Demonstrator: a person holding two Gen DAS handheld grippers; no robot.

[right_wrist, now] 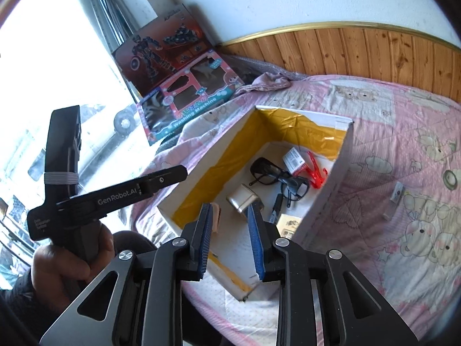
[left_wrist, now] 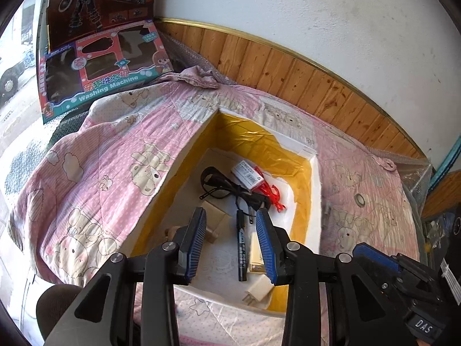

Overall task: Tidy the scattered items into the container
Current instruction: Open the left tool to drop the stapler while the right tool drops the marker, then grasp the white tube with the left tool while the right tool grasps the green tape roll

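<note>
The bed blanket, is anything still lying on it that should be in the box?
Yes. One small grey metal piece lies on the pink blanket, outside the white box on its right side. The glasses, marker and red clip are already inside.

Left claw point(left_wrist: 232, 242) and right claw point(right_wrist: 230, 238) both gape empty.

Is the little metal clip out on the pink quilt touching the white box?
Apart. The right wrist view shows the metal clip lying on the pink quilt, with a clear stretch of fabric between it and the white box.
</note>
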